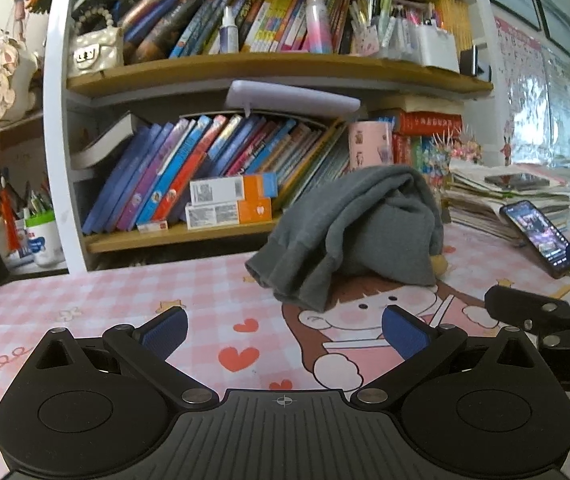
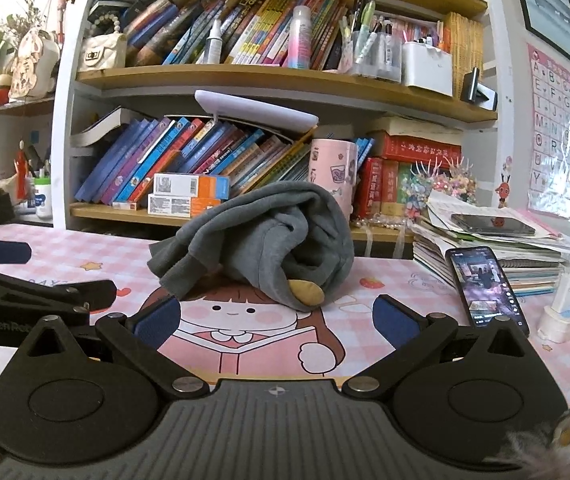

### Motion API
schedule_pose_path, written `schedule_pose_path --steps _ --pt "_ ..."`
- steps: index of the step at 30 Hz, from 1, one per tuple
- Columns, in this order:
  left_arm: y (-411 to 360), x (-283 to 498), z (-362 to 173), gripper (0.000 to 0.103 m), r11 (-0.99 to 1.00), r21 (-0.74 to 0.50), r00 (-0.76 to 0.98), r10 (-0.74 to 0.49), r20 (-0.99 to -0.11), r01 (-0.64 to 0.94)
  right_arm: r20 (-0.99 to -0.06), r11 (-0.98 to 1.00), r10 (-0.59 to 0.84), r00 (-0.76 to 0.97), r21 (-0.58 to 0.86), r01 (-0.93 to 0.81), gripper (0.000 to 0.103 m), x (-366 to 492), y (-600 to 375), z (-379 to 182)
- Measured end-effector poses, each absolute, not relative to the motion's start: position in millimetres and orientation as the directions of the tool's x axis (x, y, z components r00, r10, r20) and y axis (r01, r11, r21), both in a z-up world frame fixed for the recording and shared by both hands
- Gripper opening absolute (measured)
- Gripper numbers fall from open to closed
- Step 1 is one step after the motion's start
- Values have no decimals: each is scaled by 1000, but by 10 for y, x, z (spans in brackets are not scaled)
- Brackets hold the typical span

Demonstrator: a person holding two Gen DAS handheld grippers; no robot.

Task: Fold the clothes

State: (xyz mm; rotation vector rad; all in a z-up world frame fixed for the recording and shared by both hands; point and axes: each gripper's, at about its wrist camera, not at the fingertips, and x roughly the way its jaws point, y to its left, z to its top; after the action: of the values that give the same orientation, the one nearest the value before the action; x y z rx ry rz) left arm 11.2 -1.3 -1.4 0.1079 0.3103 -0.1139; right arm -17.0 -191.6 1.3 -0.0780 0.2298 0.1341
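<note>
Grey garment (image 1: 359,236) heaped, unfolded, mid-worktop (image 1: 97,312).
Your left gripper (image 1: 283,330) and right gripper (image 2: 277,316) both have jaws spread, empty; the heap lies just ahead, nearer your right, hem trailing left.

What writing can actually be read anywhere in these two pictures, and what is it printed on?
"GenRob", cut off: on the left gripper arm at the right view's left edge.
"D A", cut off: on the right gripper arm in the left view.
Letters "A B C ... Y": on the pink alphabet poster.
Book spines, orange-and-white boxes and red books: too small or blurred.
</note>
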Motion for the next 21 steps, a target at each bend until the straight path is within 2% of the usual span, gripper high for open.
schedule_pose_path --steps 3,8,12,17,21 --pt "-40 91 -29 103 980 105 943 -132 -307 171 -228 987 139 964 -43 -152 103 -173 -1944 15" --pt "-127 133 48 103 951 201 943 -176 -281 237 -234 993 122 965 22 -120 103 -153 -2059 12" --pt "-85 213 113 103 952 157 939 -213 -271 261 -255 993 120 959 41 -114 102 -121 -2091 0" --pt "68 288 13 103 955 123 927 -223 -300 269 -276 993 121 954 36 -115 102 -94 -2080 -17" --pt "276 351 1 103 966 36 921 -231 -313 255 -319 990 141 937 61 -128 101 45 -2086 -31"
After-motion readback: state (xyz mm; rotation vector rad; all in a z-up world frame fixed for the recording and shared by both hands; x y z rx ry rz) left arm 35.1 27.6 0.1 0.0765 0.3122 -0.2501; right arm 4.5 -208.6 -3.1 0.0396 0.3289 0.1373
